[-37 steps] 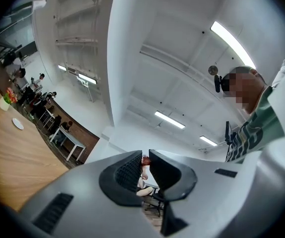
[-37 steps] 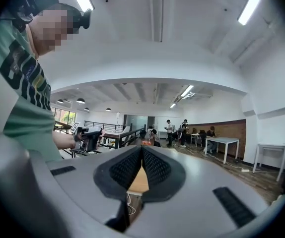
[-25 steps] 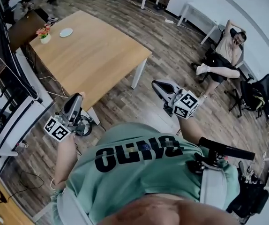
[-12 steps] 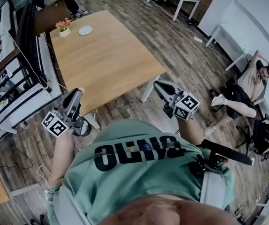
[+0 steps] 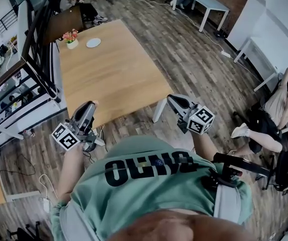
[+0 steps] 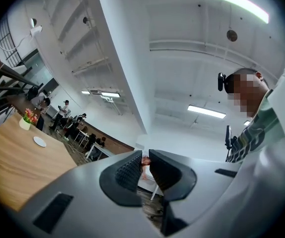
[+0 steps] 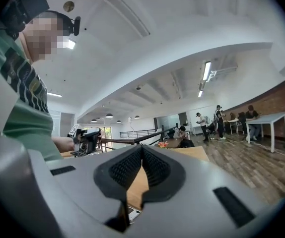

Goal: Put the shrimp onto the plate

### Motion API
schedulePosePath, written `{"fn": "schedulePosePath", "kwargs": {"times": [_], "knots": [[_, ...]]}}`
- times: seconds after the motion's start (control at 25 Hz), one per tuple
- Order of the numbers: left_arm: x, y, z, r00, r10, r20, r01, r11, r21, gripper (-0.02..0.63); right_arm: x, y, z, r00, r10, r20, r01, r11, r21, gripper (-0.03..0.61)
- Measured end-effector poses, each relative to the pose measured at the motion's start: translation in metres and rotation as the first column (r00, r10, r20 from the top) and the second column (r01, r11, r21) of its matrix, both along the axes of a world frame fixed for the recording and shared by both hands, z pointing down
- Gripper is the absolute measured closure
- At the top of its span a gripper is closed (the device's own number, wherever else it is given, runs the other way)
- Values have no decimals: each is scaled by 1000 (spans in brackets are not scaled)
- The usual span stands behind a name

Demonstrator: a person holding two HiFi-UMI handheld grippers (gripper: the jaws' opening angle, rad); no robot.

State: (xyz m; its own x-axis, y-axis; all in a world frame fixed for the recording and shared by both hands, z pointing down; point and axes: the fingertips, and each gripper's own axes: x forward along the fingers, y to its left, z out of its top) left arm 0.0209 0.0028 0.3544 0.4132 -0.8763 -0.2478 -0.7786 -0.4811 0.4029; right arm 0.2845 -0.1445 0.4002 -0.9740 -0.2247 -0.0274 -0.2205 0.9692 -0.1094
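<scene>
Both arms now nearer the counter — left claw pinches a small pink piece, apparently the shrimp; right claw closed, empty. Plate sits at the far end, well apart — carry unfinished.

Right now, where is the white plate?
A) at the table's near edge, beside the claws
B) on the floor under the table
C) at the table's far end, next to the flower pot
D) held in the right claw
C: in the head view the plate lies on the table at its far end, just beside the flower pot.
</scene>
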Motion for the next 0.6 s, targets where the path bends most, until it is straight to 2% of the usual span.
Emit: {"fn": "schedulePosePath", "kwargs": {"times": [0.12, 0.24, 0.4, 0.6], "knots": [[3, -12, 4, 1000, -28, -1, 28, 999, -28, 566, -4, -20, 6, 1000, -29, 12, 30, 999, -32, 571], [-12, -16, 10, 998, -56, 5, 56, 998, -41, 566, -32, -31, 14, 997, -72, 4, 72, 996, -49, 571], [-61, -11, 21, 995, -103, -3, 103, 994, -36, 566, -90, -34, 15, 991, -132, -25, 131, 991, -16, 571], [-134, -21, 19, 993, -118, -7, 118, 993, 25, 566, -174, -41, -8, 984, -172, -54, 174, 984, 42, 571]]}}
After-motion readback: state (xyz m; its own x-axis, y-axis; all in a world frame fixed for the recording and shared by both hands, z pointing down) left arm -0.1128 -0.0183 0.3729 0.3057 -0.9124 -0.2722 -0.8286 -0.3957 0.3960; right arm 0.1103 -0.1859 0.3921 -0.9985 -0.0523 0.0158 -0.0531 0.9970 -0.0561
